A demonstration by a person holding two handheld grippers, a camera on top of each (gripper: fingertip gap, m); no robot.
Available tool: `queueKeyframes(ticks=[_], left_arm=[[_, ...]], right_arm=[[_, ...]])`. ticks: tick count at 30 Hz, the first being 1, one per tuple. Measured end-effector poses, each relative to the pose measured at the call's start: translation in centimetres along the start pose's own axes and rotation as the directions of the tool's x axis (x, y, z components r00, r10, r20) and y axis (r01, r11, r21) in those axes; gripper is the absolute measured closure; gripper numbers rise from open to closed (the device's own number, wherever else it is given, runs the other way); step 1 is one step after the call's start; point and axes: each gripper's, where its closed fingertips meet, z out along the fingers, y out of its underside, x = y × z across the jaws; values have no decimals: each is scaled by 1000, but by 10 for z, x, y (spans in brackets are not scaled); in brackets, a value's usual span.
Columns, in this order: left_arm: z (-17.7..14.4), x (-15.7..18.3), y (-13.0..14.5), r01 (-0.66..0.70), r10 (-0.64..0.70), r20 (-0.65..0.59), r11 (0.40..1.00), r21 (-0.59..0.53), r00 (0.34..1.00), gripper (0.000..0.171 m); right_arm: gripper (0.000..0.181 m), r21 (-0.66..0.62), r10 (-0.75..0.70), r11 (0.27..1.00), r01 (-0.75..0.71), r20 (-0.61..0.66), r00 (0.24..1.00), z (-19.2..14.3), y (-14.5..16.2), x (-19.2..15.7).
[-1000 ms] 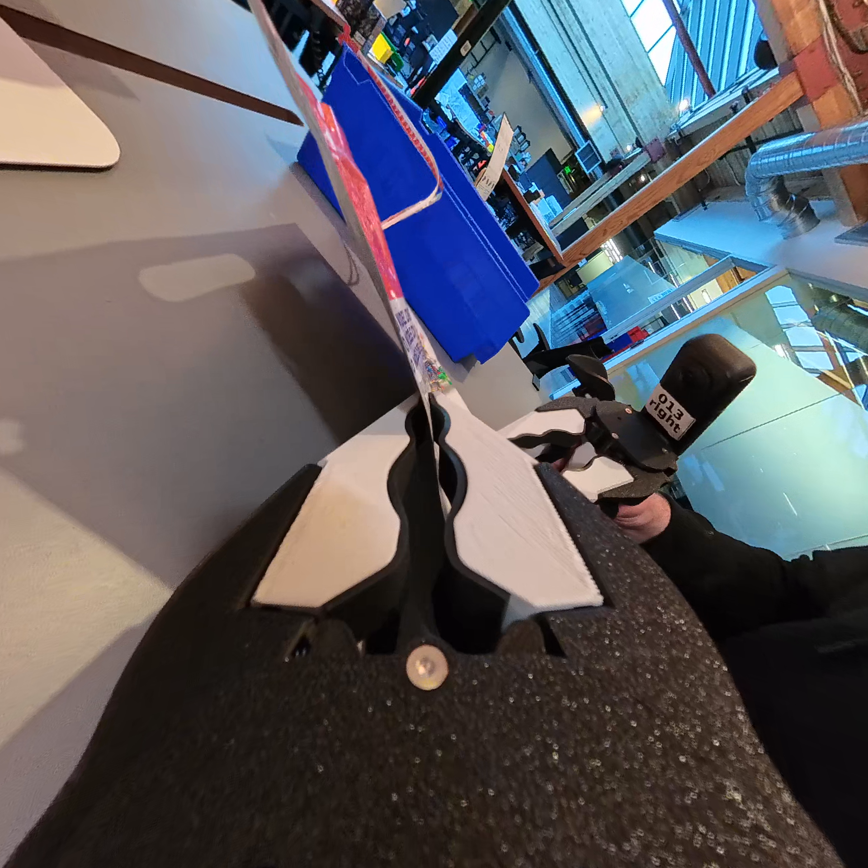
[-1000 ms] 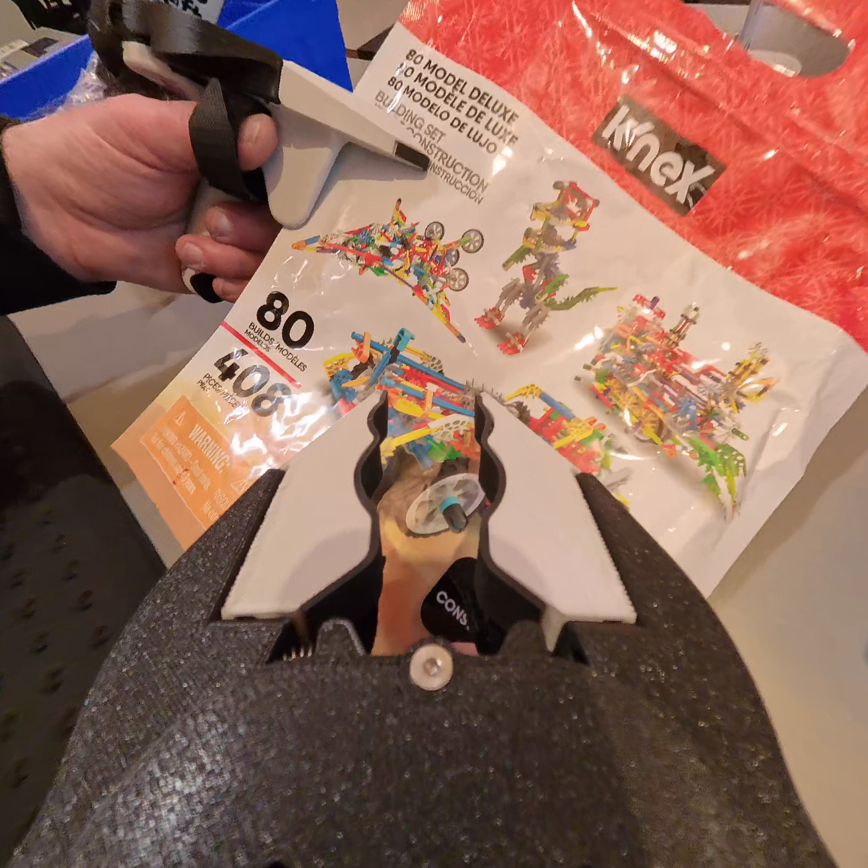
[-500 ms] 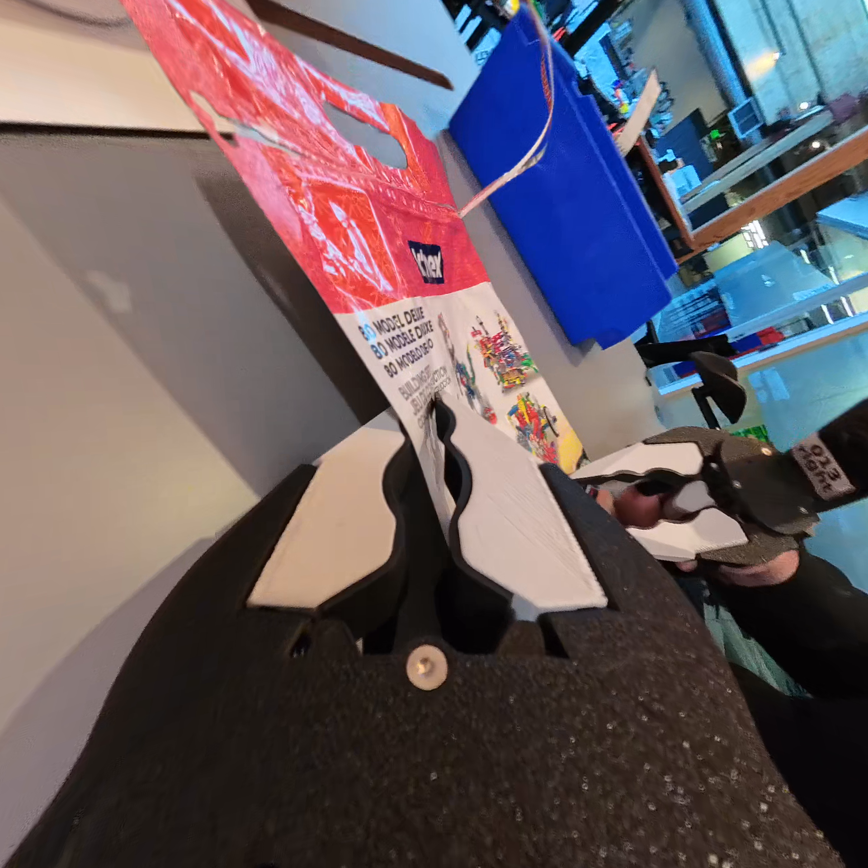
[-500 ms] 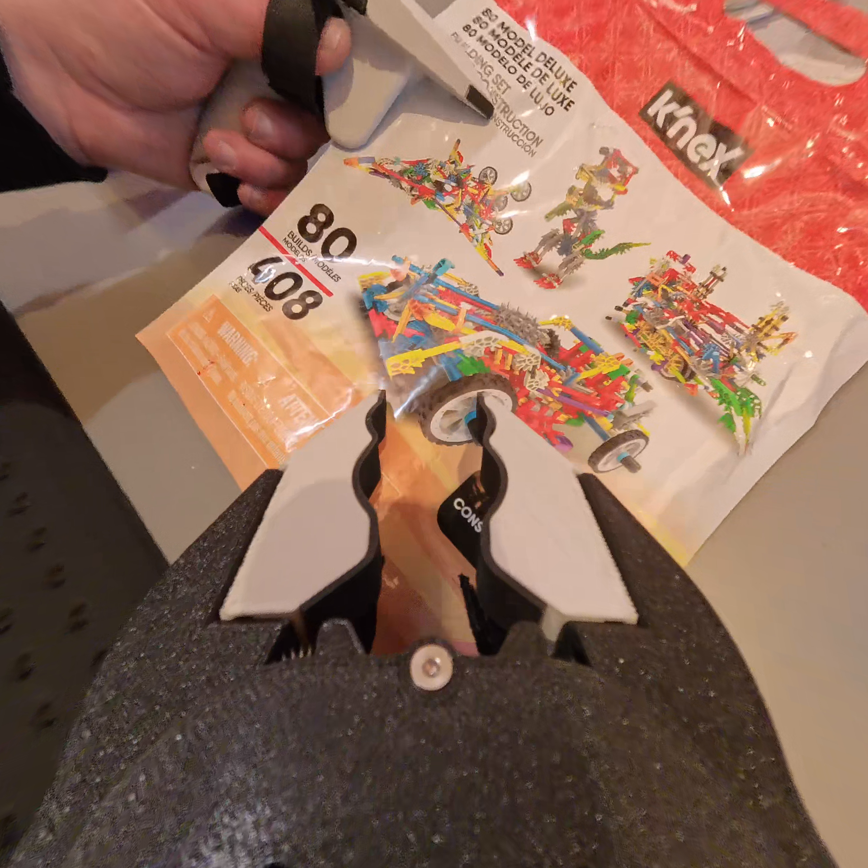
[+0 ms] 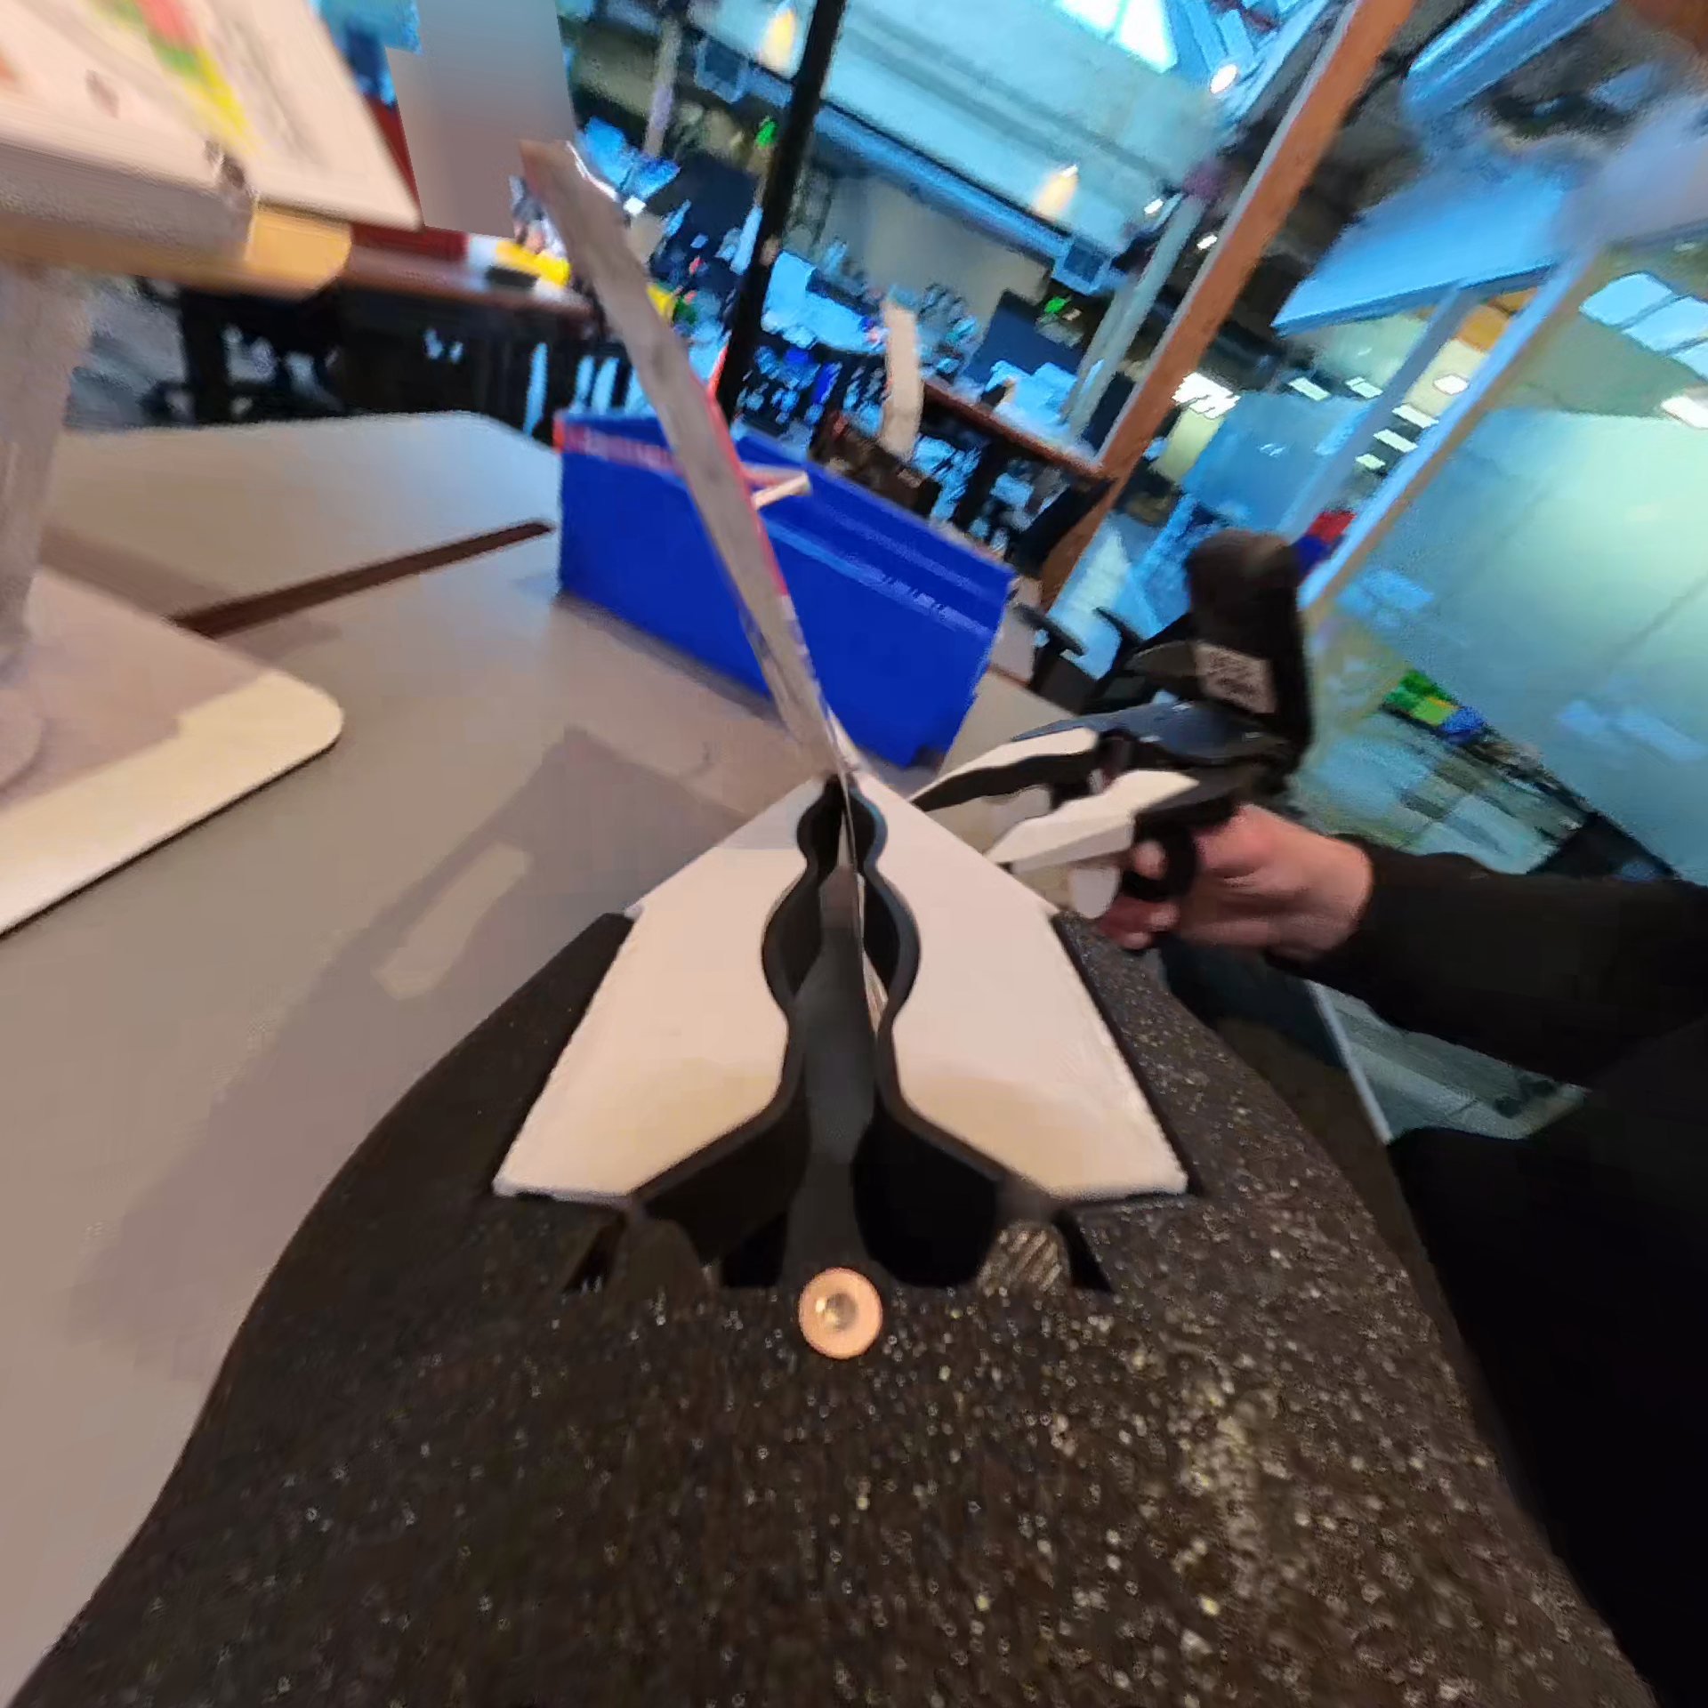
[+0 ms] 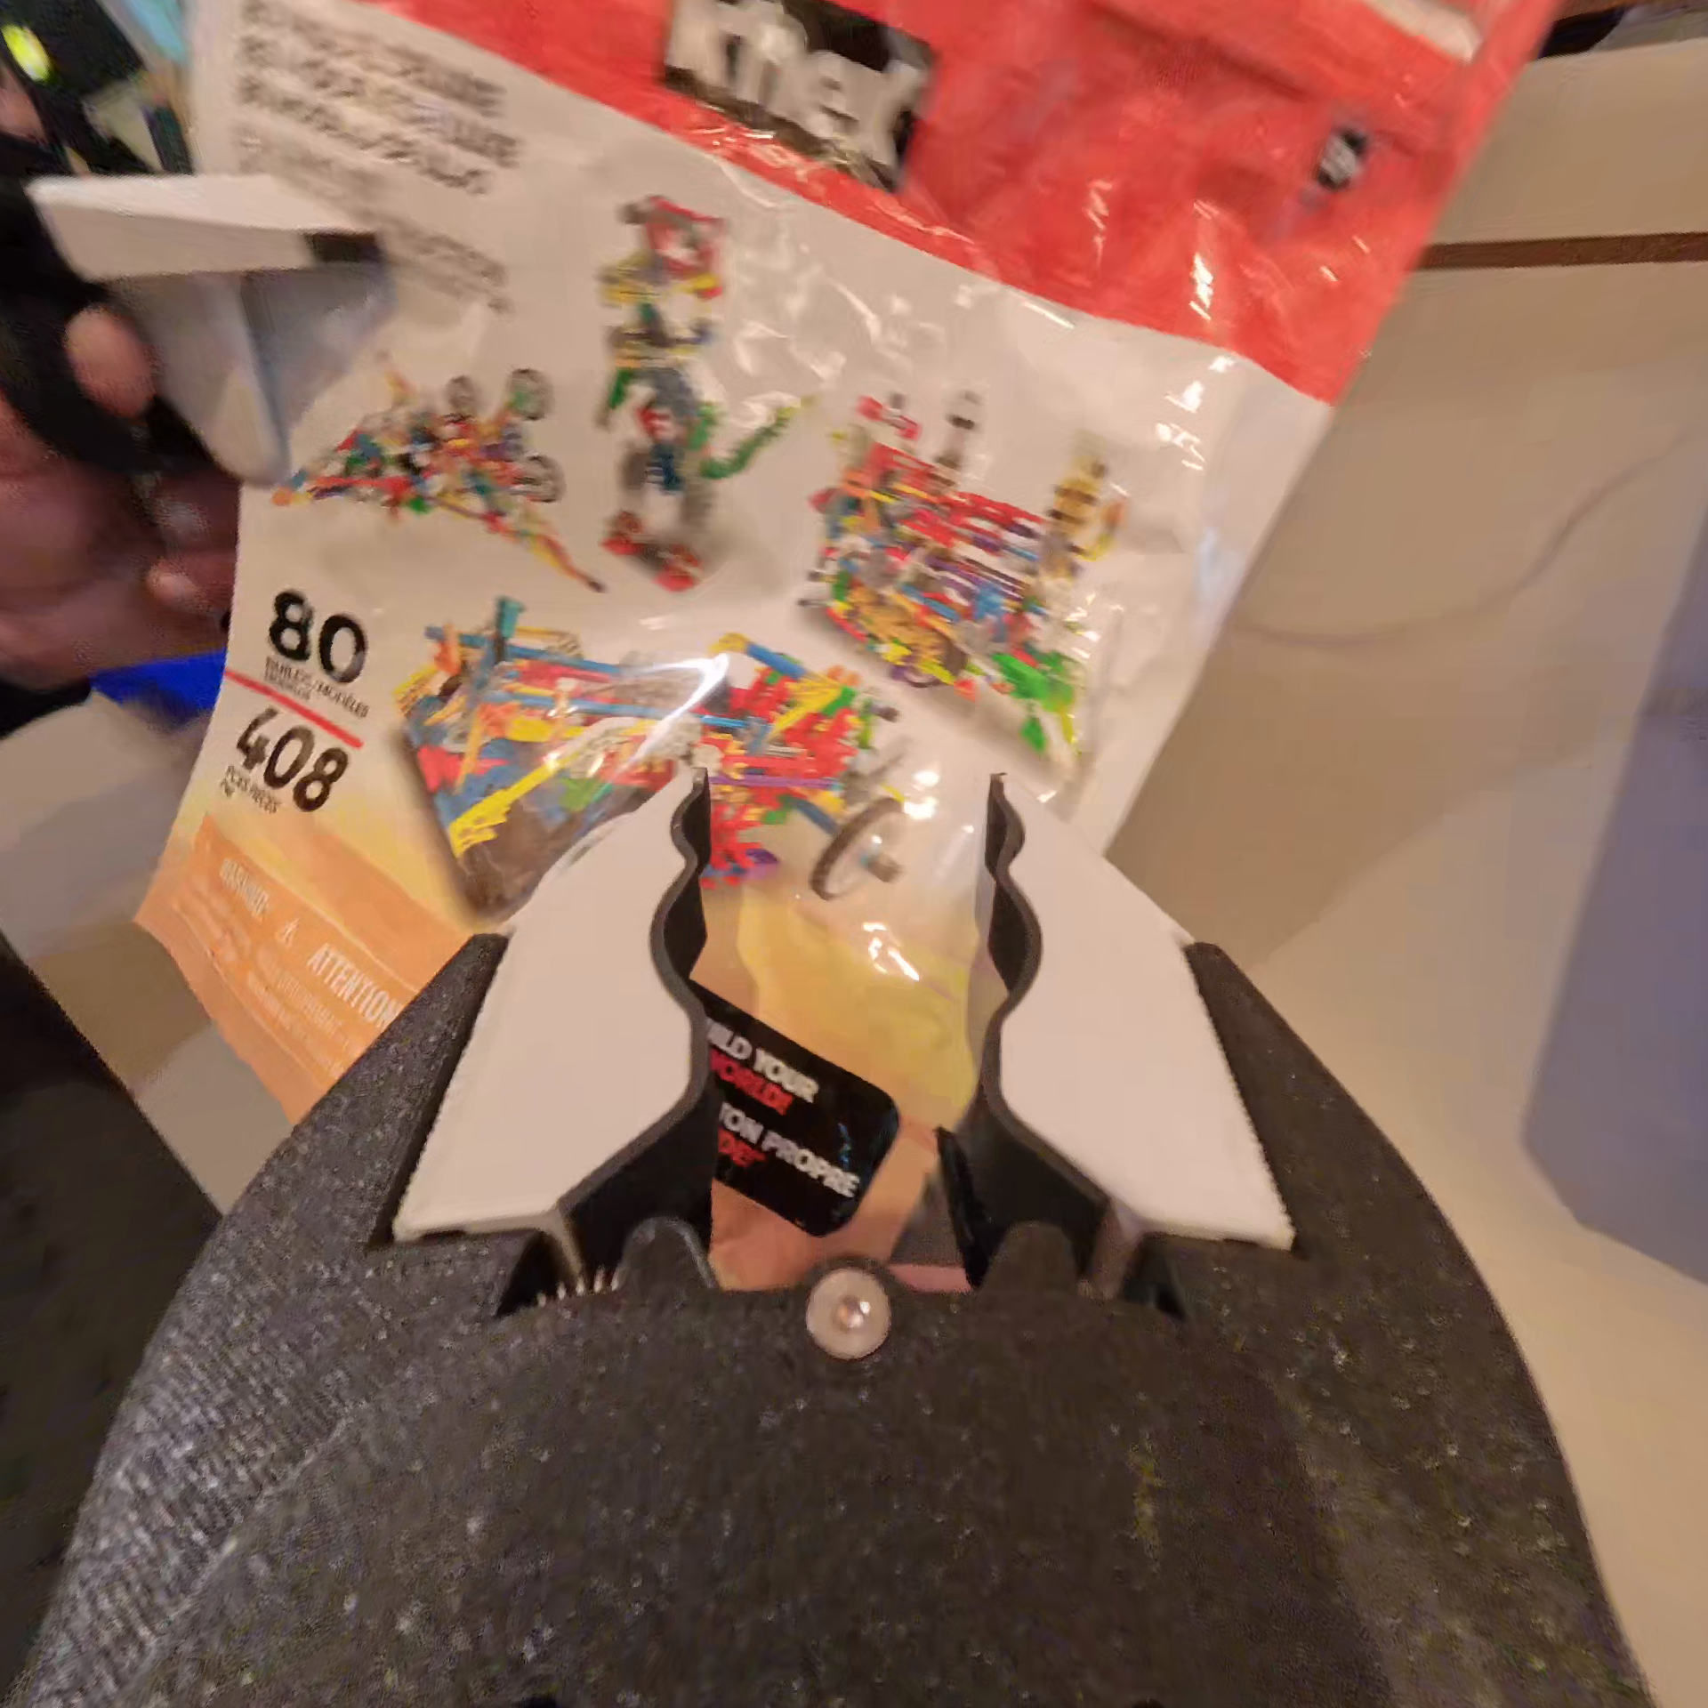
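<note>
A flat plastic bag [image 6: 832,462] with a red top and pictures of colourful toy builds hangs upright above the grey table [image 5: 416,739]. My left gripper [image 5: 841,795] is shut on the bag's side edge, and in the left wrist view the bag [image 5: 721,499] shows edge-on. One left finger [image 6: 213,240] shows clamped on that edge in the right wrist view. My right gripper [image 6: 846,795] is open and empty, its jaws spread in front of the bag's lower part. It also shows in the left wrist view [image 5: 961,823], held by a hand [image 5: 1238,887] just right of the bag.
A blue bin [image 5: 832,610] stands on the table behind the bag. A white base plate [image 5: 185,758] of a stand lies at the left, with a printed box [image 5: 185,120] above it. A dark seam [image 5: 370,573] crosses the table. A workshop lies beyond. The left gripper's tips are roughly 15 cm from the right gripper's.
My left gripper has swung the bag up so it stands edge-on to its camera. My right gripper's jaws have opened wider in front of the bag's lower part.
</note>
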Motion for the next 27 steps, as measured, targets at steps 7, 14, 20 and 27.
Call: queueKeyframes(ticks=[7,14,20,27], left_arm=[[-25,22,-44,75,-45,-186,985,158,982,171],[-33,3,-48,225,-179,-206,947,229,962,171],[-35,-10,-43,278,-241,-174,930,240,955,171],[-35,-8,-50,312,-272,-186,918,243,944,171]], right_arm=[[119,114,244,956,-268,194,950,-12,-24,12],[174,85,322,920,-382,392,862,-11,-24,-5],[177,82,340,905,-416,448,827,-22,-28,-14],[180,103,344,888,-449,499,795,-39,-43,-25]])
